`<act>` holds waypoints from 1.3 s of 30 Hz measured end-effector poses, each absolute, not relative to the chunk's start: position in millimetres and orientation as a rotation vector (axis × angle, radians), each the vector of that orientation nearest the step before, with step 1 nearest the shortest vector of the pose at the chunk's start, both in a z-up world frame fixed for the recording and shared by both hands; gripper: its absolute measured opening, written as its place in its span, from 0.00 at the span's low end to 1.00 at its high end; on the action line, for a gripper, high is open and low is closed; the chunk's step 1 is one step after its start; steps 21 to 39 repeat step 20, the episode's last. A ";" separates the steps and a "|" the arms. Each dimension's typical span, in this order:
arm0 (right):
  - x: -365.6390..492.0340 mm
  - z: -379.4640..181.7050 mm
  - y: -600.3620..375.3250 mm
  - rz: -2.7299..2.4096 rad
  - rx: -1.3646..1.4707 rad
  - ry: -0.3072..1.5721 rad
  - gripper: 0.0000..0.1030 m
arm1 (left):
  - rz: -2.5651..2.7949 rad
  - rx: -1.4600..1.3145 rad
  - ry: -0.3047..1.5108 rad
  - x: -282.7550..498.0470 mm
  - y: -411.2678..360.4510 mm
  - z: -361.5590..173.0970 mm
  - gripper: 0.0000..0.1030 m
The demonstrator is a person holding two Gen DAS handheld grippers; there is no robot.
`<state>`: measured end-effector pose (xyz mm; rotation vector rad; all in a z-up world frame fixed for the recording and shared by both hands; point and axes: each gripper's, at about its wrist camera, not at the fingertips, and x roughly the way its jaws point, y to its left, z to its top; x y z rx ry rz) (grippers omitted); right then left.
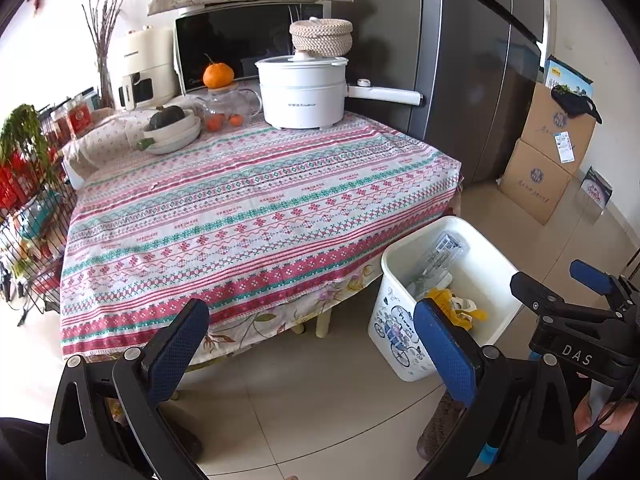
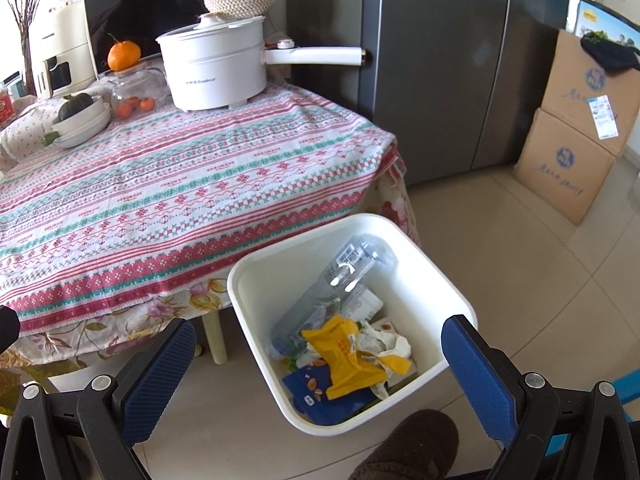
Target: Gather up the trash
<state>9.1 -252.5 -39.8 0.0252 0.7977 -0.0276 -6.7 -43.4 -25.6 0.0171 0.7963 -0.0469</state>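
Left gripper (image 1: 312,344) spread wide, nothing between its blue textured pads (image 1: 444,350); right gripper (image 2: 320,372) also spread wide and empty, hanging just above the near rim of the white plastic trash bin (image 2: 436,276). Bin is squarish with rounded corners, standing on the floor beside the tabletop's corner; it lies ahead and to the right of the left gripper, directly ahead and below the right gripper. Right wrist view looks into it: a clear crinkled plastic bottle (image 2: 352,268) leaning on the far wall, a yellow wrapper (image 2: 344,356), a blue snack packet (image 2: 316,388), crumpled white paper (image 2: 384,340). Left wrist view shows instead the bin's outer side with a blue bicycle print (image 1: 394,332), and the right gripper's black frame (image 1: 576,320) to the right. Tabletop (image 1: 240,208) carries a woven striped cloth in red, teal and white, with a floral cloth hanging under it. Far ahead of both grippers: a white electric pot (image 1: 302,92) with a long handle, a woven basket (image 1: 322,38) on top, an orange (image 1: 218,75) on a glass teapot, stacked bowls (image 1: 172,134), a microwave (image 1: 236,48). Grey fridge (image 2: 440,60) ahead right, cardboard boxes (image 2: 576,128) stacked further right, beige tile floor (image 2: 540,280). A brown fuzzy slipper (image 2: 412,448) sits just below the right gripper. A wire rack (image 1: 32,216) at far left appears only in the left view.
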 end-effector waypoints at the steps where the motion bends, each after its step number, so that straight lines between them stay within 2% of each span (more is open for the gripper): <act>1: 9.2 -40.1 -252.4 -0.027 0.025 0.799 0.98 | -0.046 0.021 0.797 -6.7 -43.8 -25.8 1.00; 39: 9.0 -42.5 -252.5 -0.029 0.020 0.806 0.99 | -0.077 -0.022 0.829 3.6 -29.8 -18.8 1.00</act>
